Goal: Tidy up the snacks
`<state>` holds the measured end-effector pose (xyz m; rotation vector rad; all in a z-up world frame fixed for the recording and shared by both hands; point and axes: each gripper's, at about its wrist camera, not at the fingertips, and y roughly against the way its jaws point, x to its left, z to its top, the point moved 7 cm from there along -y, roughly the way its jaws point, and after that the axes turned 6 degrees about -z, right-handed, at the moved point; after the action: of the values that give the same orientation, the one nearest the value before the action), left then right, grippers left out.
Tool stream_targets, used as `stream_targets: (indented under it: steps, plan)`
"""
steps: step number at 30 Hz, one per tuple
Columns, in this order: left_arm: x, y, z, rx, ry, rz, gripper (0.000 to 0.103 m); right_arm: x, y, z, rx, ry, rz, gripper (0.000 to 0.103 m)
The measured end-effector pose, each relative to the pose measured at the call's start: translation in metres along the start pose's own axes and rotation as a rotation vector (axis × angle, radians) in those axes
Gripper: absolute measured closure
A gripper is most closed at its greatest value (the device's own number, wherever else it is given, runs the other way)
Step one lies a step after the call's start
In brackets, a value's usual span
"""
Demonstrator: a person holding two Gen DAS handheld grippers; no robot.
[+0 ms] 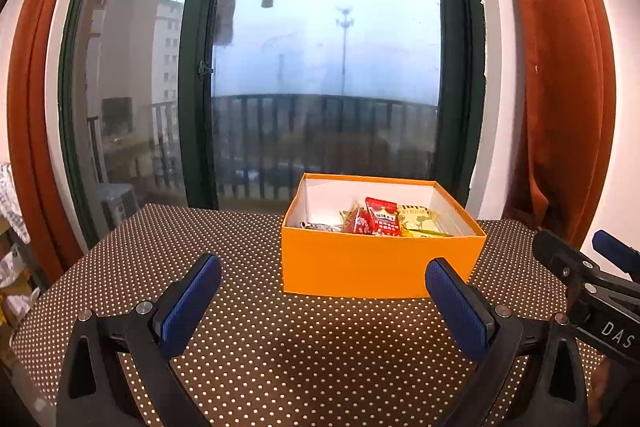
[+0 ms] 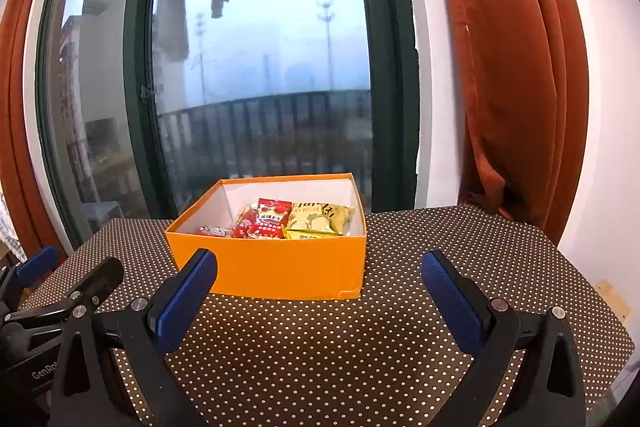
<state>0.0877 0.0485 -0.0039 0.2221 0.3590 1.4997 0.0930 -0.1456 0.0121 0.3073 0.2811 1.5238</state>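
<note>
An open orange box (image 1: pixel 372 267) stands on the polka-dot table (image 1: pixel 256 355), also in the right wrist view (image 2: pixel 280 271). Inside lie red snack packets (image 1: pixel 382 217) (image 2: pixel 272 217), yellow packets (image 1: pixel 420 221) (image 2: pixel 320 219) and a small silver-wrapped piece (image 1: pixel 320 226) (image 2: pixel 212 230). My left gripper (image 1: pixel 324 297) is open and empty, held low in front of the box. My right gripper (image 2: pixel 320 293) is open and empty, also just in front of the box. Each gripper shows in the other's view: the right one (image 1: pixel 584 259) and the left one (image 2: pixel 76 275).
A tall dark-framed window (image 1: pixel 320 67) with a balcony railing stands behind the table. Rust-orange curtains (image 1: pixel 560 87) (image 2: pixel 516 87) hang at both sides. Cluttered items (image 1: pixel 12 247) sit past the table's left edge. The table's right edge (image 2: pixel 608 307) drops off near the wall.
</note>
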Motion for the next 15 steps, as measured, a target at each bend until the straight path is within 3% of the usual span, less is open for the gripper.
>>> stream_targets:
  steps: [15]
  plan:
    - [-0.0098,0.0031,-0.0017,0.006,-0.023,-0.006,0.000,-0.0080,0.0040,-0.0004,0.002,-0.008,-0.011,0.000]
